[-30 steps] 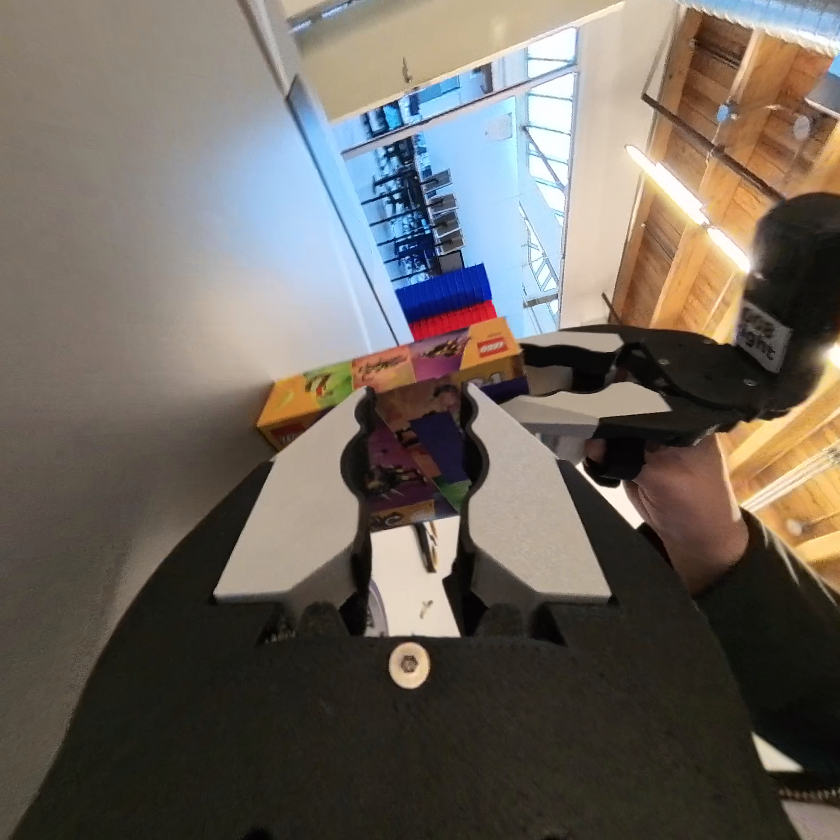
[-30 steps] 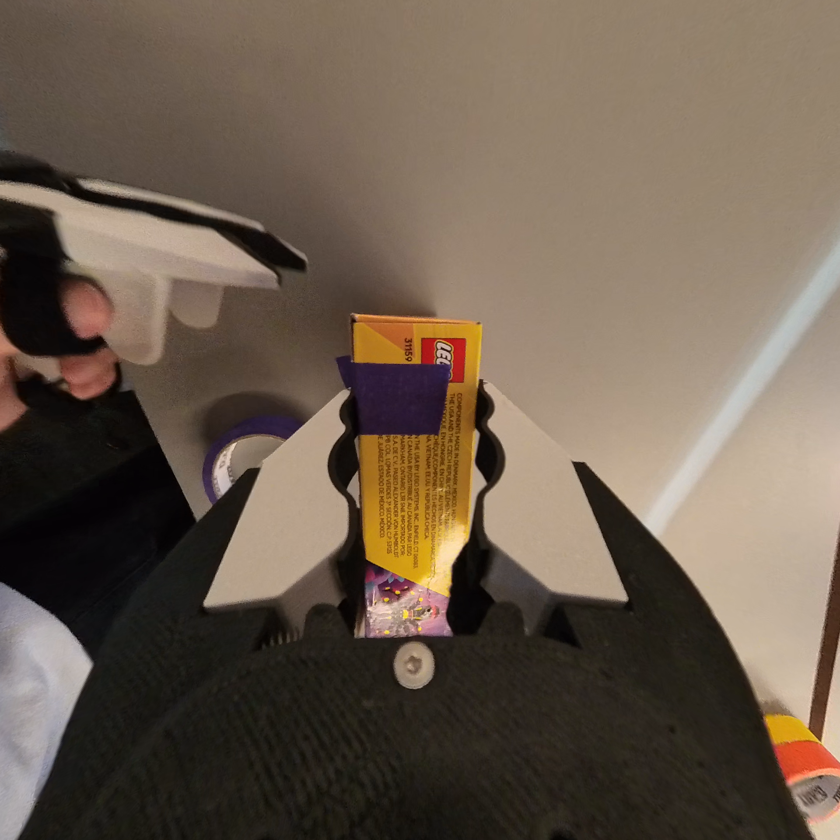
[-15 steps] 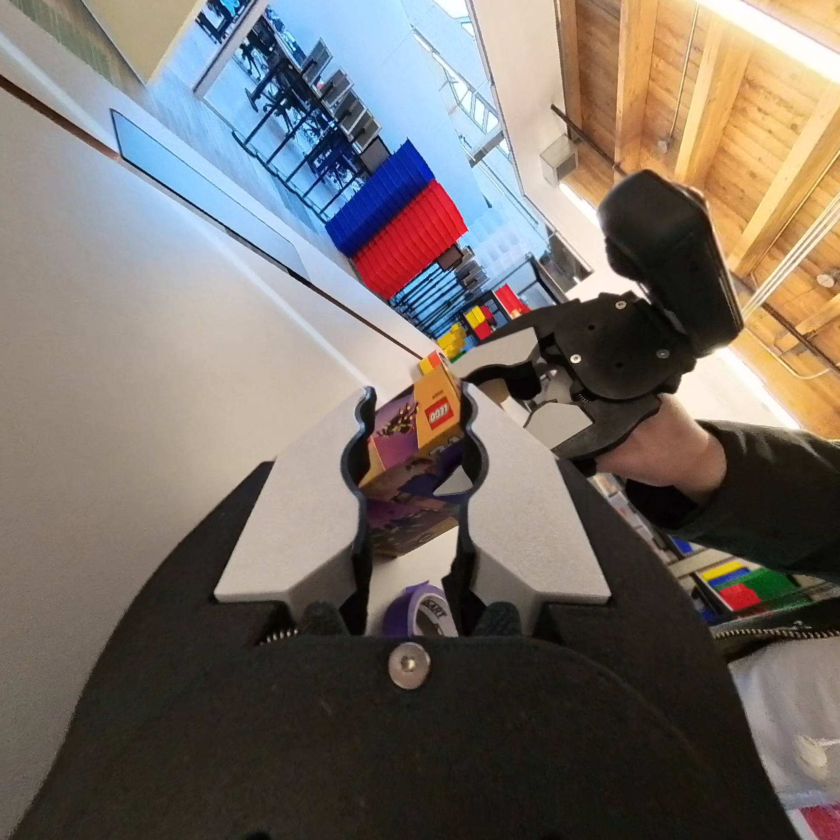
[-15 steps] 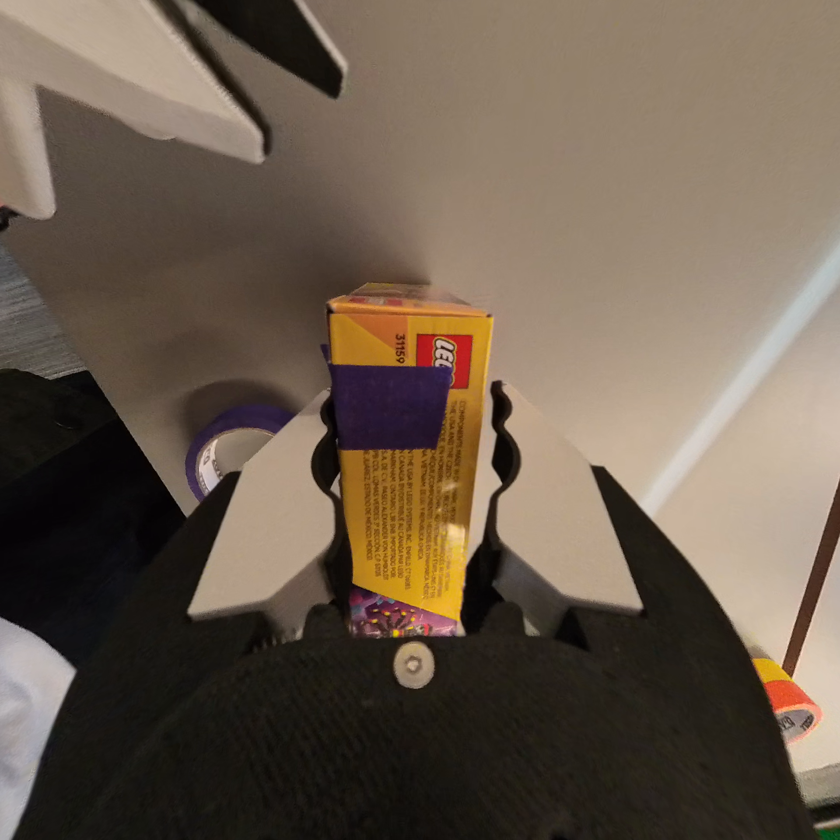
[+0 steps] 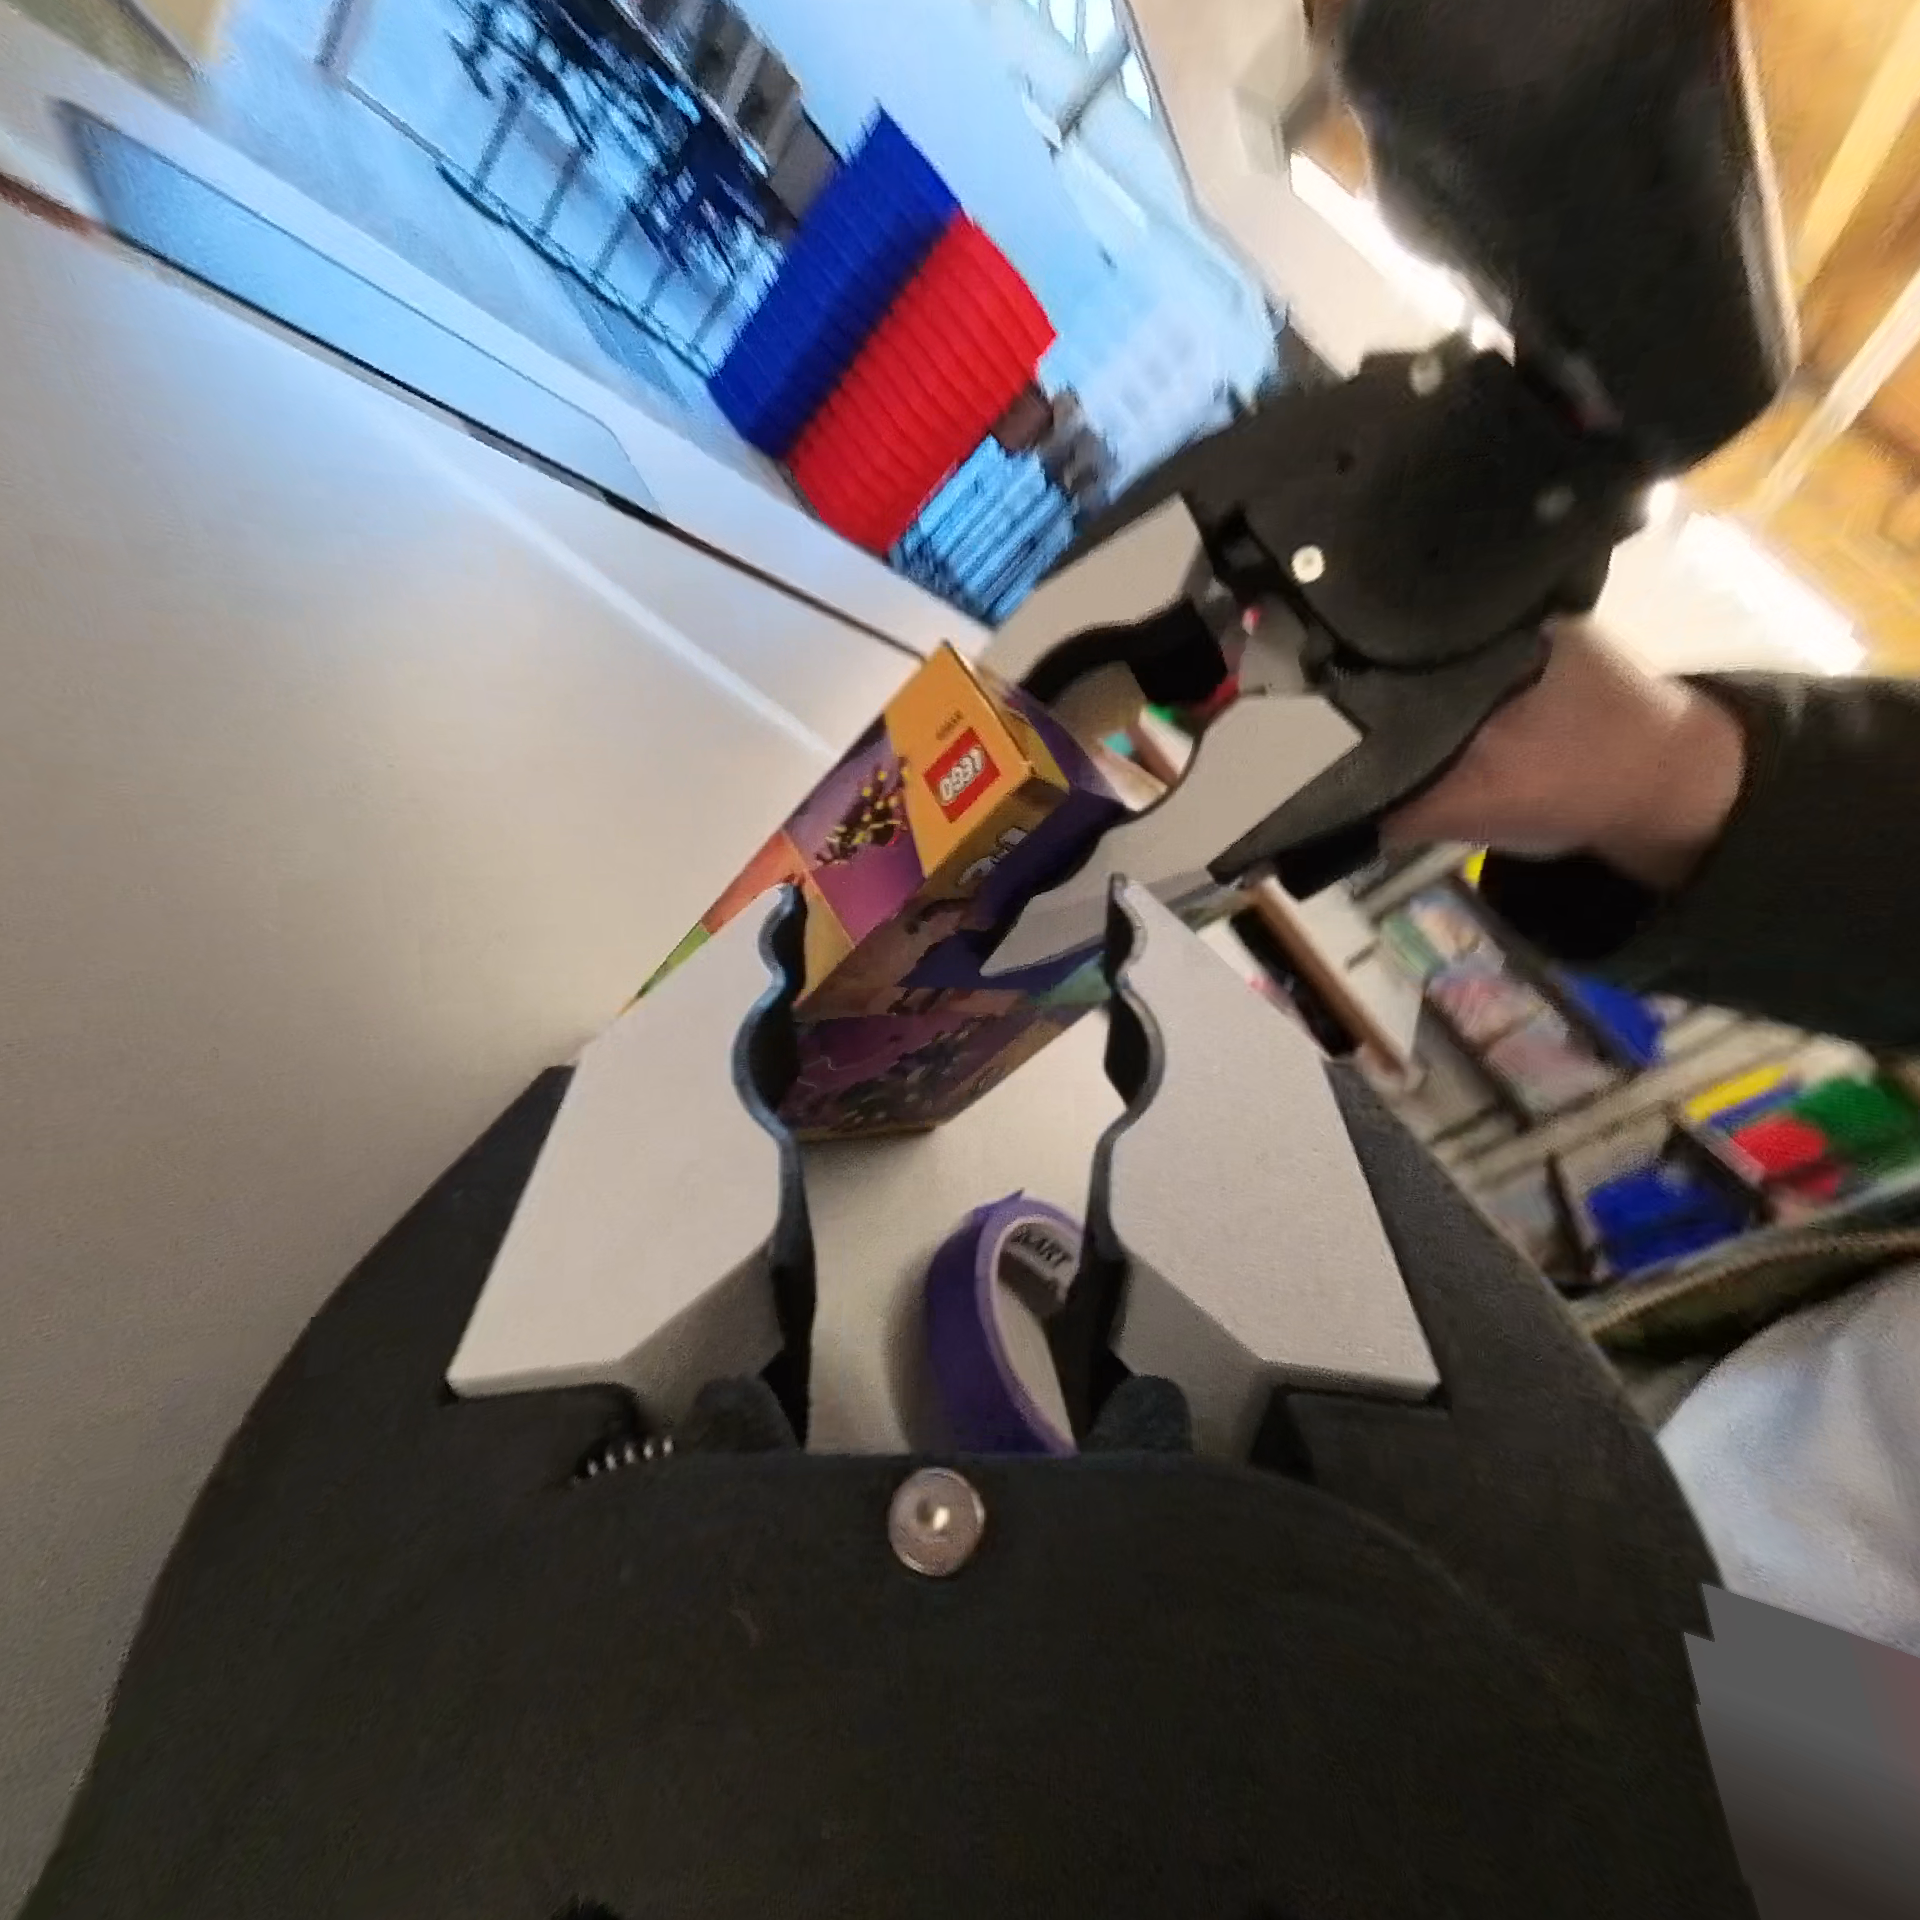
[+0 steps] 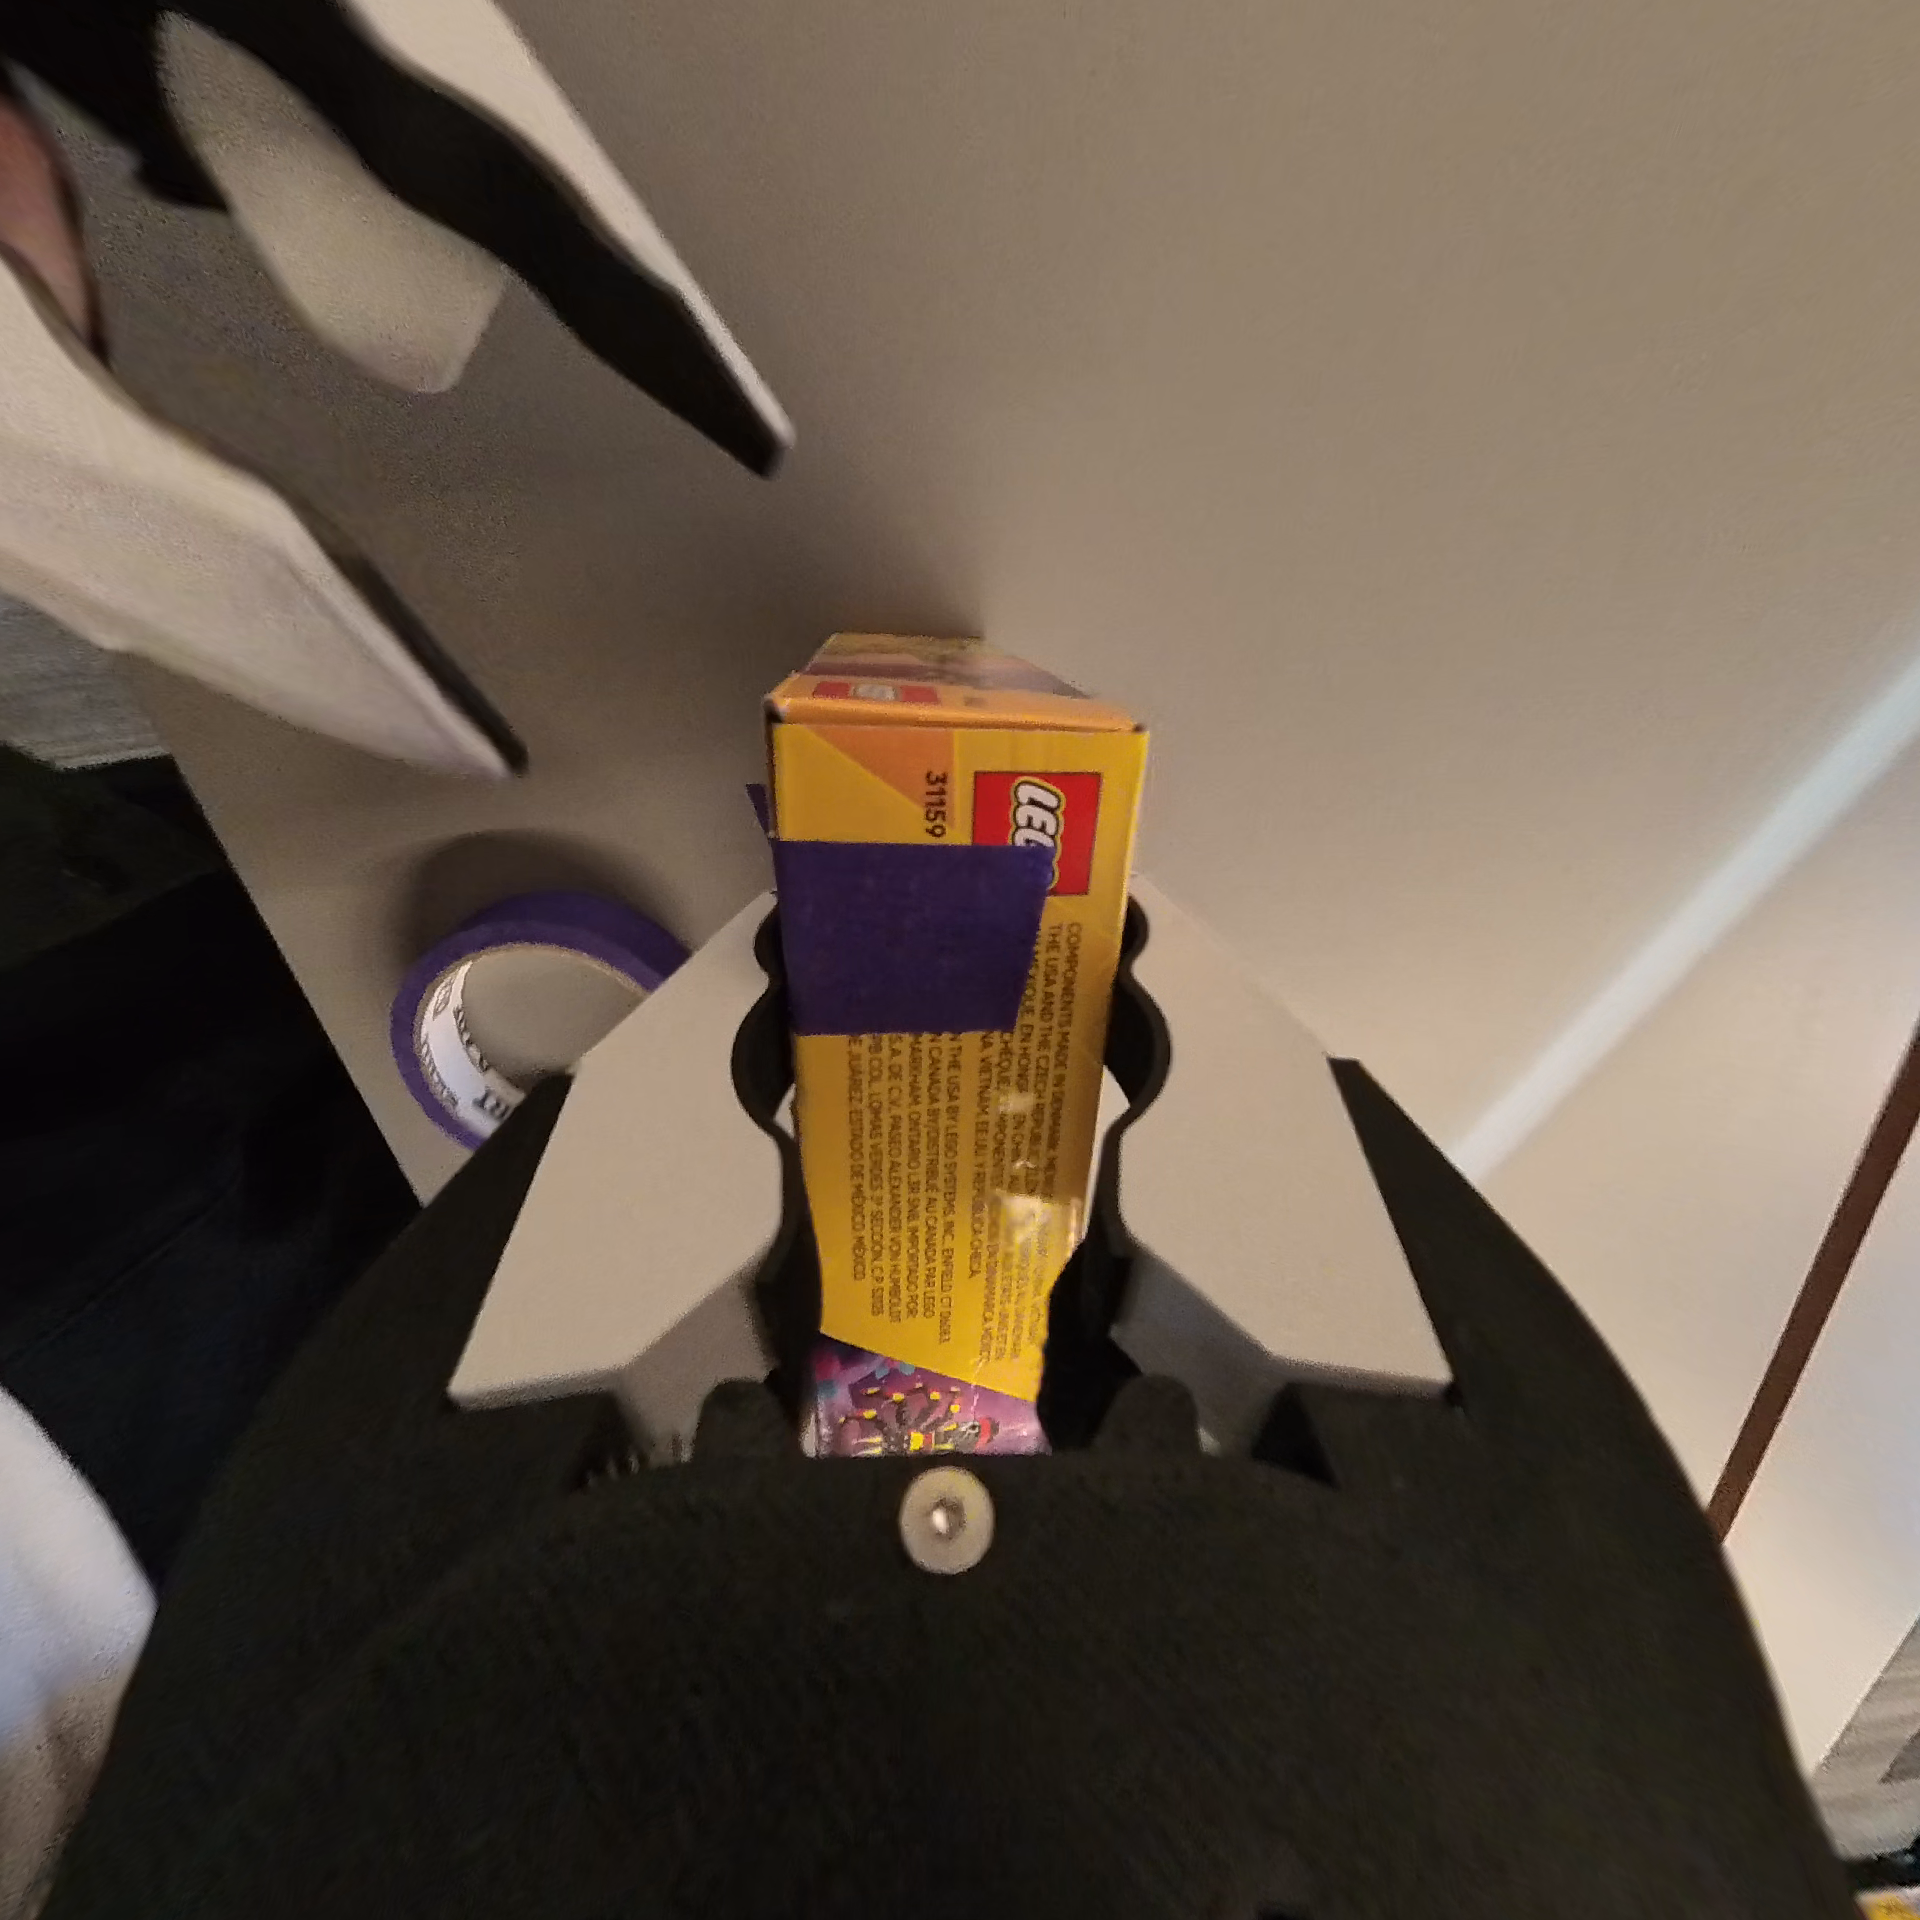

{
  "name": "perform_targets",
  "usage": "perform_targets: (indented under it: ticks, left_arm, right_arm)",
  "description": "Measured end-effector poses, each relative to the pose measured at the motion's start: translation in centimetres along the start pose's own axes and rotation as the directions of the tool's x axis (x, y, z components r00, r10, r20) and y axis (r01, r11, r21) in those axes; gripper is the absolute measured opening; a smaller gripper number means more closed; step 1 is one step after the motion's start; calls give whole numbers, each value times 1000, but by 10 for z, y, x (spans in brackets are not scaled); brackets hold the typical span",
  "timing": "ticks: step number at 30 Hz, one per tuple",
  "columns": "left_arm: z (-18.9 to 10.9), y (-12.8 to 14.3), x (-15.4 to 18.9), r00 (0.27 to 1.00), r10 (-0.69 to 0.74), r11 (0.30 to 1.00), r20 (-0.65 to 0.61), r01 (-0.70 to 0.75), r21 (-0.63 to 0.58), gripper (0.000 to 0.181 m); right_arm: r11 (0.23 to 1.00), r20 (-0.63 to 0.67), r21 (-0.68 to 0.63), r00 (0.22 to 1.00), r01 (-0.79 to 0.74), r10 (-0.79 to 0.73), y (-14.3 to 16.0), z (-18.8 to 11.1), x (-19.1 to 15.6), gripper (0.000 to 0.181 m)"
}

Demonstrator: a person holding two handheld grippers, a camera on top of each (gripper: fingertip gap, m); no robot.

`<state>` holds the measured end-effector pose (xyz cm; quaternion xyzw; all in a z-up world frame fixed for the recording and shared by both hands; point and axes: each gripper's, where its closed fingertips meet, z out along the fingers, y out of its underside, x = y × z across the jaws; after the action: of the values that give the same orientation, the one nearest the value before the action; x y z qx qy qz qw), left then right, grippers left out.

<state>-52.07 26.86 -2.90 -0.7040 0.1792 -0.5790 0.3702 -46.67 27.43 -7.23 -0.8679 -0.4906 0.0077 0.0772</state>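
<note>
One toy box (image 6: 956, 1039) is clamped by the right tool (image 6: 951, 935); its purple tape patch (image 6: 904, 935) is shown only there. The left tool (image 5: 951, 935) is held open, empty. One purple tape roll (image 6: 488, 997) lies at eight o'clock on the surface (image 6: 1351, 416).

box (image 6: 956, 1039): red square logo with white lettering, a printed number beside it, and rows of small black fine print down the yellow side
tape roll (image 6: 488, 1029): black lettering on the white inner core, partly hidden
box, left view: same red logo
</note>
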Motion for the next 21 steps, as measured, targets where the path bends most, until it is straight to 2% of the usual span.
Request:
perform_targets:
  ticks: [3, 11, 14, 17, 21]
  left_arm:
    - [18, 7, 3, 993, 121, 987, -5, -121, -106, 60]
    - [34, 11, 1, 965, 251, 950, -74, -261, -173, 39]
    - [39, 20, -4, 943, 328, 913, -54, -331, -238, 38]
    - [43, 22, -8, 956, 288, 923, -47, -290, -254, 41]
    - [45, 21, -12, 980, 189, 958, -70, -199, -207, 43]
  right_arm:
    - [999, 62, -46, 998, 24, -22, 7, 4, -7, 58]
    - [999, 99, -36, 995, 17, -13, 9, 5, -8, 57]
    - [999, 125, -34, 992, 12, -8, 10, 5, -6, 57]
    - [999, 142, -37, 990, 13, -7, 10, 5, -4, 57]
    - [1000, 208, -10, 978, 2, 0, 8, 4, -4, 57]
